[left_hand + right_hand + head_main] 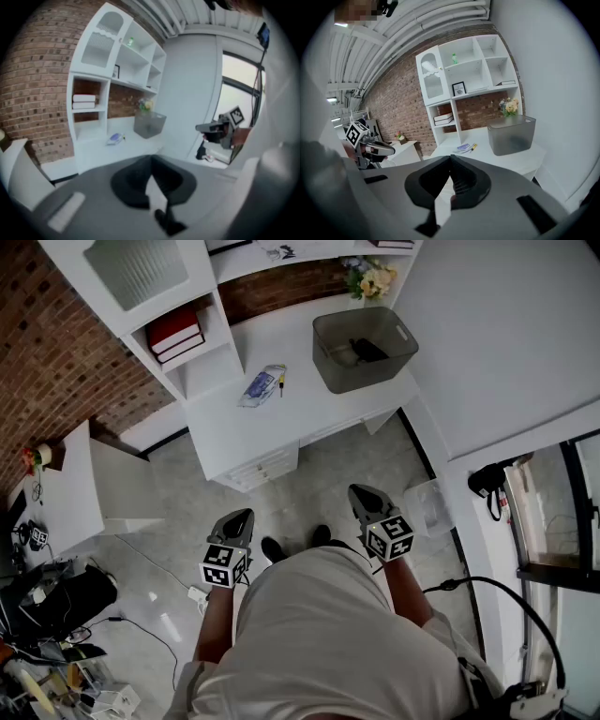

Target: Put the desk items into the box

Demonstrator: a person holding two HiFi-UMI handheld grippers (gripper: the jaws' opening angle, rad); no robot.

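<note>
A grey translucent box (366,348) stands at the right end of the white desk (309,399), with a dark item inside. A blue-and-white packet (261,386) and a small yellow item (280,382) lie left of the box. Both grippers hang over the floor, well short of the desk. My left gripper (242,515) has its jaws together with nothing between them, and so does my right gripper (361,491). The left gripper view shows the box (149,124) and packet (114,138) far ahead. The right gripper view shows the box (512,135) and packet (464,147) too.
A white shelf unit with red books (175,332) stands at the desk's left end, and flowers (373,279) sit behind the box. Drawers (262,465) hang under the desk. A low white side table (70,493) is at the left, a clear bin (431,507) on the floor at the right.
</note>
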